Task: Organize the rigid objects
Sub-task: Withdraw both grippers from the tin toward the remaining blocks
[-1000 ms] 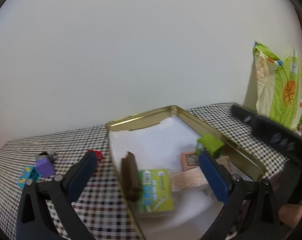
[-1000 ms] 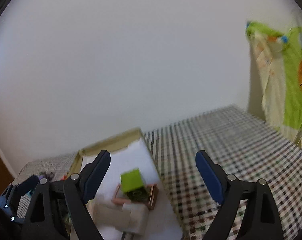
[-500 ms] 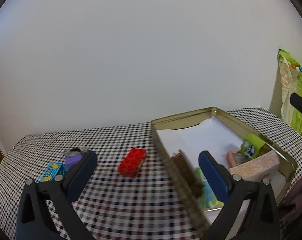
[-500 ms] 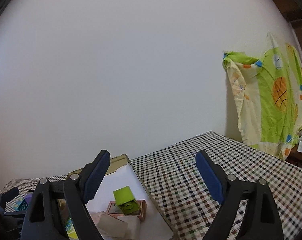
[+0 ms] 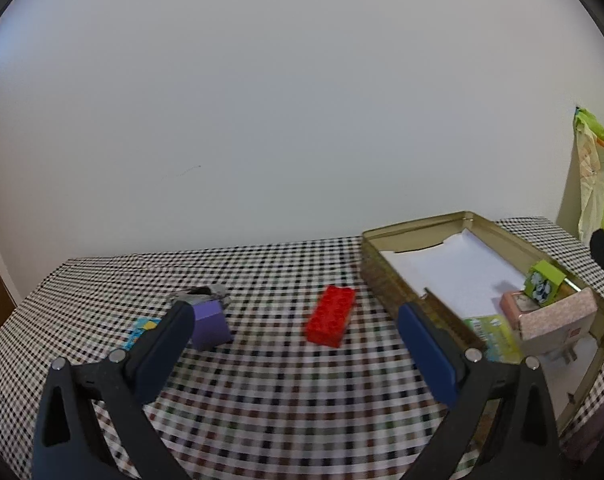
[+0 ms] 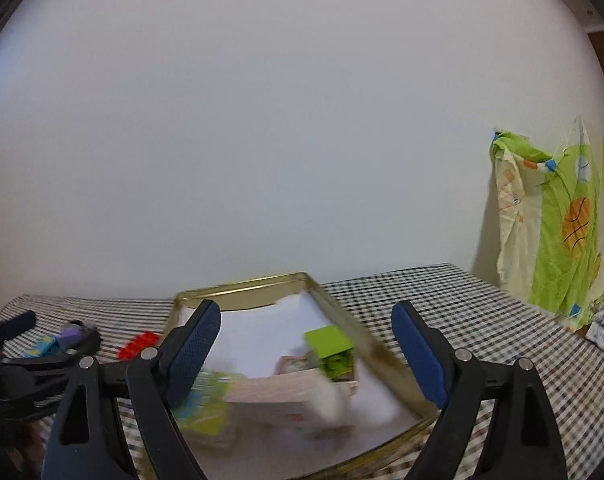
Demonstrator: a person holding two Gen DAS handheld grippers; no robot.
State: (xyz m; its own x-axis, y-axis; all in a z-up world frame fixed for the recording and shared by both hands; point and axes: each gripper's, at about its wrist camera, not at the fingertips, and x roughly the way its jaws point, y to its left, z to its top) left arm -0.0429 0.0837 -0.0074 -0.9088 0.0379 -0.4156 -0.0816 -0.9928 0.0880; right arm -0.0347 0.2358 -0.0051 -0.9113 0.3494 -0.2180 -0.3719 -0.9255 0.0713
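A red brick [image 5: 331, 321] lies on the checked tablecloth [image 5: 262, 392], ahead of my open, empty left gripper [image 5: 294, 344]. A purple block [image 5: 210, 323] sits by the left finger, with a grey object [image 5: 202, 294] behind it and a blue-yellow card [image 5: 142, 330] beside it. A gold tin tray [image 5: 418, 230] at the right holds a green cube [image 5: 544, 288], a pink box [image 5: 554, 316] and a green packet [image 5: 492, 336]. My right gripper [image 6: 306, 344] is open and empty above the tray [image 6: 242, 290]; the red brick [image 6: 138, 345] shows at its left.
A white wall backs the table. A green and yellow patterned cloth [image 6: 558, 220] hangs at the right. The table's right edge [image 6: 574, 332] has small items beyond it. The left gripper's dark body [image 6: 26, 364] shows at the left of the right wrist view.
My left gripper has swung left, from over the tray to over the tablecloth facing the red brick. My right gripper has turned back left toward the tray.
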